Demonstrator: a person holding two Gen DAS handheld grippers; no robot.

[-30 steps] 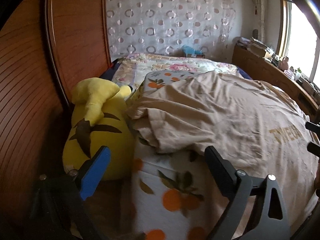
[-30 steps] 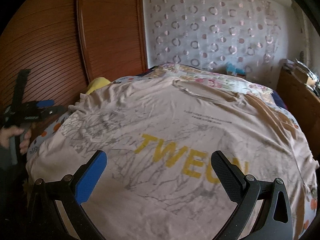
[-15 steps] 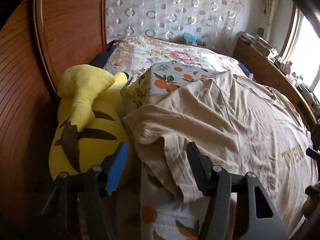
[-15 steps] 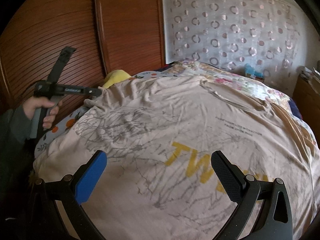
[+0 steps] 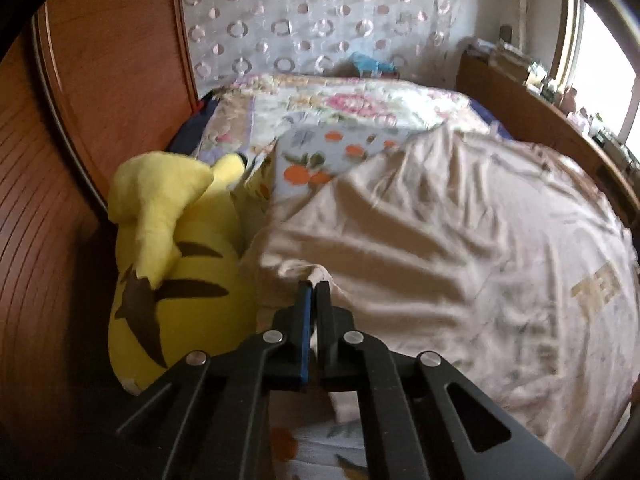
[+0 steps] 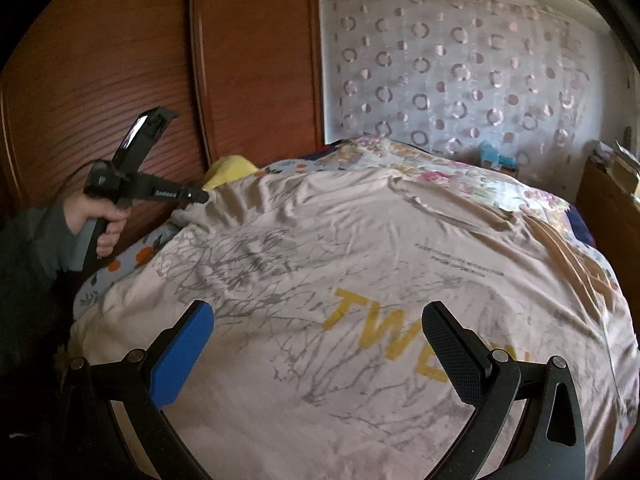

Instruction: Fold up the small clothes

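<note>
— What is the left tool (image 5: pixel 313 289) doing?

— Its jaws have just been closing and are now pressed together on a bunched edge of the beige T-shirt (image 5: pixel 460 248); a small fold of the cloth pokes up between the tips. From the right wrist view the same tool (image 6: pixel 202 197) is held by a hand (image 6: pixel 98 216) in a grey sleeve (image 6: pixel 32 240), with its tip at the shirt's far left corner.

— And the right tool (image 6: pixel 318 342)?

— Spread wide, one blue pad and one black pad, hovering over the shirt's printed front; nothing is between the fingers, and I cannot tell whether they touch the cloth.

— Where does the shirt lie?

— Spread across the bed (image 6: pixel 460 172), ahead of and beneath both tools, wrinkled, with yellow lettering (image 6: pixel 400 336) and a grey branch print just ahead of the right tool. It lies on an orange-patterned blanket (image 5: pixel 320 160) that shows beyond the left tool and below it.

— Anything beside the left tool?

— A yellow plush toy (image 5: pixel 168 248) with brown stripes, just to its left, wedged between the bed and a wooden wardrobe (image 5: pixel 100 80). A floral quilt (image 5: pixel 340 104) lies farther ahead, before a curtain (image 5: pixel 320 20) with a ring pattern.
</note>
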